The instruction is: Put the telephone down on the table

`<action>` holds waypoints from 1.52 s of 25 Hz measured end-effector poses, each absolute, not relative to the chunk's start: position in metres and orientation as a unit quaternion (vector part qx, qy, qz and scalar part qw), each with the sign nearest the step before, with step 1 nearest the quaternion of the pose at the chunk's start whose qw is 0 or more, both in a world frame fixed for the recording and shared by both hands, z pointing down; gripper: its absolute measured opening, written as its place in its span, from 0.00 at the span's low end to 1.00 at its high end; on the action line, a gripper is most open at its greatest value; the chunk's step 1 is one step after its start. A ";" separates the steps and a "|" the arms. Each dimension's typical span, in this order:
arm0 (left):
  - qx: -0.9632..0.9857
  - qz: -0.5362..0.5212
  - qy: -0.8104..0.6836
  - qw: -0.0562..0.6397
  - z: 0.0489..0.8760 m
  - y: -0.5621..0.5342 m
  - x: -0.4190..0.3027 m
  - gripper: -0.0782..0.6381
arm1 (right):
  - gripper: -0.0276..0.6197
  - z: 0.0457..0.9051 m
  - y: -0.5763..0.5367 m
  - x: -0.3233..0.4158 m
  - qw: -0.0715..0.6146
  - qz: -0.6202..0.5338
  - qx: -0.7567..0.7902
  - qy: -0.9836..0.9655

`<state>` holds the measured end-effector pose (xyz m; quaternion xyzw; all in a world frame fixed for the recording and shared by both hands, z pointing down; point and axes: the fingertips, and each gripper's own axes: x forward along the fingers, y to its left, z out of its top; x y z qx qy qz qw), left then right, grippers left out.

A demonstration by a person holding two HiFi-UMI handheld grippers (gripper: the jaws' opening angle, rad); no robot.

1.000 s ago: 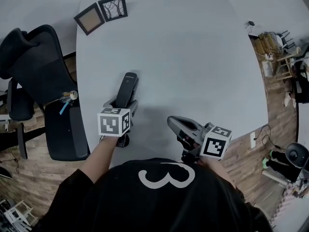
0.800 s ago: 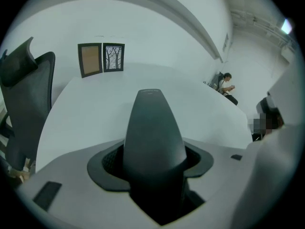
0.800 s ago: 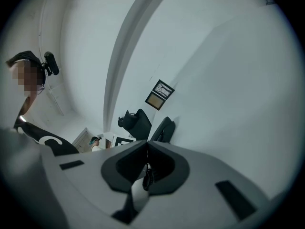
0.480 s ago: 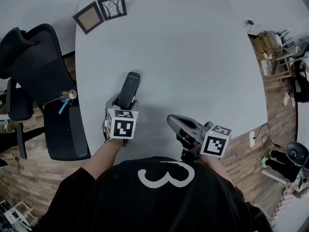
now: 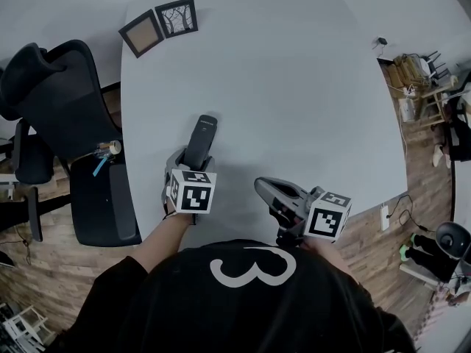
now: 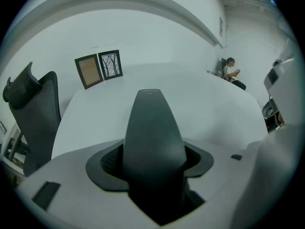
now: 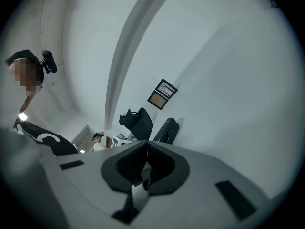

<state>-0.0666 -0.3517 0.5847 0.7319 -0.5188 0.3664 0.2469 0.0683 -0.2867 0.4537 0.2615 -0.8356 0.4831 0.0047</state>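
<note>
Black and slim, the telephone (image 5: pixel 203 134) sits with its near end clamped between the jaws of the left tool (image 5: pixel 195 160), over the near left part of the pale grey worktop (image 5: pixel 294 87). Its long axis follows the tool's own line. The free, rounded end points away from the person towards the two picture frames (image 5: pixel 159 25) at the far left corner. In the left gripper view the handset (image 6: pixel 153 137) rises straight out from between the pads. Neither view shows whether its far end touches the worktop.

I judge this to be the lowering step, with the release not yet made. The next move calls for laying the handset flat, then spreading the jaws and drawing straight back so it is not dragged.

The right tool (image 5: pixel 263 187) hangs near the front edge, jaws together on nothing.
</note>
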 end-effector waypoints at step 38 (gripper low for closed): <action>0.890 0.016 -0.371 0.265 0.333 -0.122 0.030 0.13 | 0.06 0.331 -0.136 0.094 -0.016 0.318 0.129 -0.939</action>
